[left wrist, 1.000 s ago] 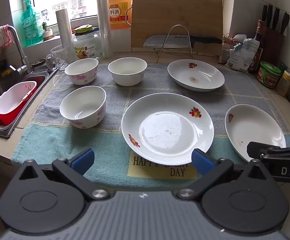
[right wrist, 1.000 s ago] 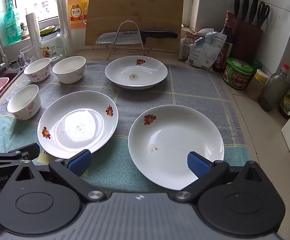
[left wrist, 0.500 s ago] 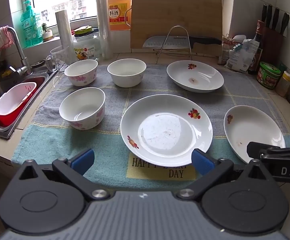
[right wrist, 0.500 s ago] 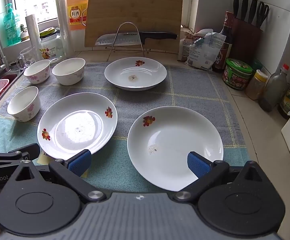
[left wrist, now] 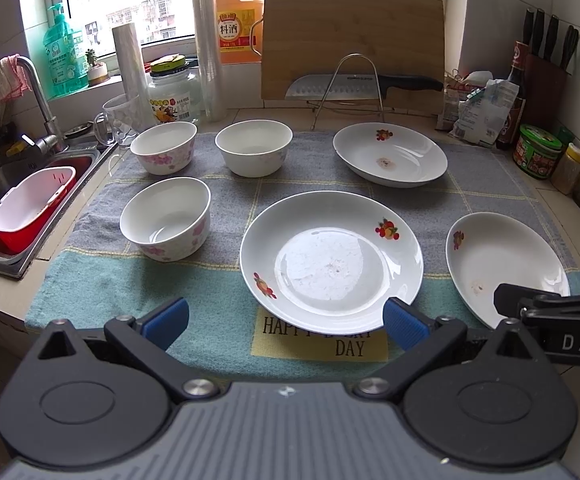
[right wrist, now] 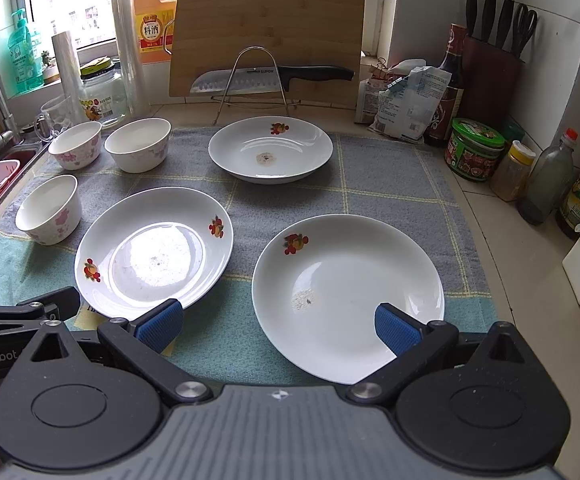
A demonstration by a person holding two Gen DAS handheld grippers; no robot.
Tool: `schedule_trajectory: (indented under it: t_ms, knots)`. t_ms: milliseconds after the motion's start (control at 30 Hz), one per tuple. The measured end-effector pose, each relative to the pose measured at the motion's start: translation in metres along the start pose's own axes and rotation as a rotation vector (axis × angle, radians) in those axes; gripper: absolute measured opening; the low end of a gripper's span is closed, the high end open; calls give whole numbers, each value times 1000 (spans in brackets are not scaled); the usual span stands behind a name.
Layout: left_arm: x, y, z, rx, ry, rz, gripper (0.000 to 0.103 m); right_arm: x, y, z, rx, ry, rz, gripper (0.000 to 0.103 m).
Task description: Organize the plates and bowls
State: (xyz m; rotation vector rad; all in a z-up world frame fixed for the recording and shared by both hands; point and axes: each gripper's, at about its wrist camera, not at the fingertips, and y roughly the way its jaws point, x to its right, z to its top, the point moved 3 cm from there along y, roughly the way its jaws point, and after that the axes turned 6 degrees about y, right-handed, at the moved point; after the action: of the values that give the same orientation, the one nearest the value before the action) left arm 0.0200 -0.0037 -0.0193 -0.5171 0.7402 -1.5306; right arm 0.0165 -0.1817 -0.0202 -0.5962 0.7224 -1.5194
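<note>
My left gripper (left wrist: 285,318) and right gripper (right wrist: 277,322) both gape wide, holding nothing. The plates (left wrist: 332,260) and bowls (left wrist: 165,218) lie apart on the towel (left wrist: 225,196): glazed, slippery, breakable, so I'd pinch each rim.

A wooden cutting board (right wrist: 267,36) leans against the window wall, with a knife (right wrist: 269,77) on a wire rack (right wrist: 251,80) before it. A knife block (right wrist: 494,68) stands at the right, above jars (right wrist: 474,155). A checked towel (right wrist: 390,184) covers the surface beside the sink (left wrist: 17,200).
</note>
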Motion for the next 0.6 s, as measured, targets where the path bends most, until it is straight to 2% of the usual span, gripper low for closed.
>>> schedule_trajectory:
  t_ms: [600]
  knots:
    - [0,-2,0,-6,-5,1,102,0,-1,0,2,1,1,103]
